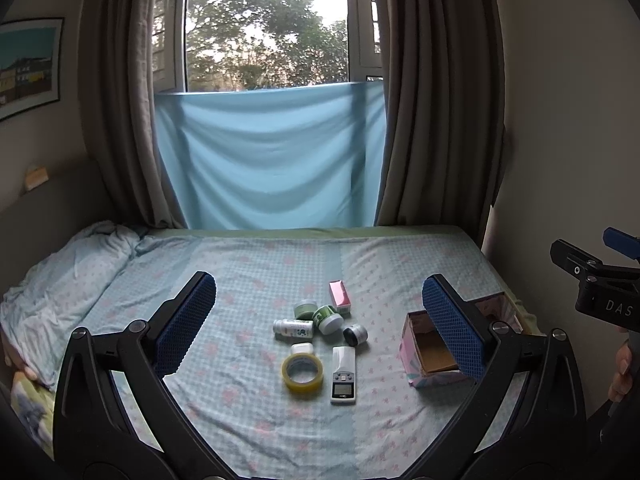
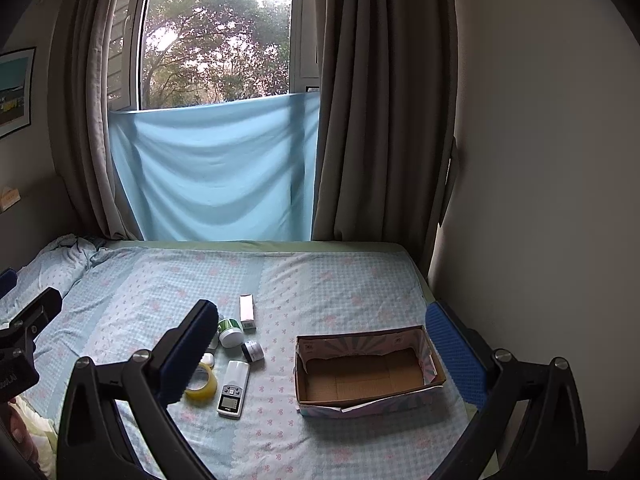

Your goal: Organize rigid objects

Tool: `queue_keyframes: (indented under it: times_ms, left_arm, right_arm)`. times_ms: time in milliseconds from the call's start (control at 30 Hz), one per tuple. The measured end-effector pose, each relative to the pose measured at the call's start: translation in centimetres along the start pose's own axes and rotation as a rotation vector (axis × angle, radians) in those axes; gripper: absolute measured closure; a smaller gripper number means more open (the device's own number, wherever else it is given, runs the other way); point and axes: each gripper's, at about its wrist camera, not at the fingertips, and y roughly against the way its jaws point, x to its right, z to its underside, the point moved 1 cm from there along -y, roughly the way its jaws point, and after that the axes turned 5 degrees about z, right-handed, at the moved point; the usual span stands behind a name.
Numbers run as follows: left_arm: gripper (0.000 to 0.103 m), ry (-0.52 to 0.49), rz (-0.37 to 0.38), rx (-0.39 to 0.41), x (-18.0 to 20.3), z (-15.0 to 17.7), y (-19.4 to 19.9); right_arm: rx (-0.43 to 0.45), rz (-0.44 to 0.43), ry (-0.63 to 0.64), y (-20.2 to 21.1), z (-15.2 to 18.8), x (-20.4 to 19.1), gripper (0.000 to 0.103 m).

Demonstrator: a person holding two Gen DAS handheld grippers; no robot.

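Note:
A small pile of rigid items lies on the bed: a yellow tape roll (image 1: 302, 372), a white handheld device with a screen (image 1: 343, 374), a white bottle (image 1: 293, 327), two green jars (image 1: 329, 319), a small black jar (image 1: 355, 335), a pink carton (image 1: 340, 298) and a white earbud case (image 1: 302, 348). To their right stands an open cardboard box (image 1: 412, 350), with nothing inside it in the right wrist view (image 2: 360, 336). My left gripper (image 1: 320, 282) hovers open above the pile. My right gripper (image 2: 320, 310) is open too, between the pile and the box.
The checked bedsheet (image 2: 340, 280) stretches back to a window hung with a blue cloth (image 1: 272, 160) and brown curtains. A crumpled blanket (image 1: 60, 264) lies at the left. A wall (image 2: 540, 200) runs close along the bed's right side, beside the box.

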Motion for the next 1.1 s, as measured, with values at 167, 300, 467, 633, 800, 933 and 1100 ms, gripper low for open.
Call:
queue_keyframes:
  times_ms: [167, 300, 467, 633, 800, 933, 1100]
  left_arm:
    - [0.001, -0.003, -0.003, 0.003, 0.0, 0.0, 0.2]
    - [0.001, -0.002, -0.004, 0.005, -0.1, 0.1, 0.4]
    - [0.001, 0.0, -0.01, 0.005, 0.0, 0.1, 0.5]
    - [0.001, 0.001, -0.014, 0.002, 0.1, 0.0, 0.5]
    - [0.001, 0.002, -0.018, -0.002, 0.3, 0.0, 0.3]
    - [0.001, 0.011, -0.015, -0.016, 0.4, 0.2, -0.1]
    - [0.001, 0.054, -0.005, -0.088, 0.0, 0.6, -1.9]
  right_arm:
    - [0.002, -0.004, -0.009, 0.2, 0.2, 0.1, 0.0]
    - [0.003, -0.003, -0.008, 0.3, 0.2, 0.1, 0.0]
    - [0.005, -0.004, -0.004, 0.4, 0.3, 0.0, 0.0]
    - [0.01, -0.005, 0.0, 0.4, 0.2, 0.0, 0.0]
    - [0.007, -0.005, 0.006, 0.1, 0.0, 0.1, 0.0]
    - [0.007, -0.008, 0.006, -0.1, -0.1, 0.2, 0.0]
    - [-0.033, -0.025, 0.006, -1.5, -0.3, 0.5, 0.0]
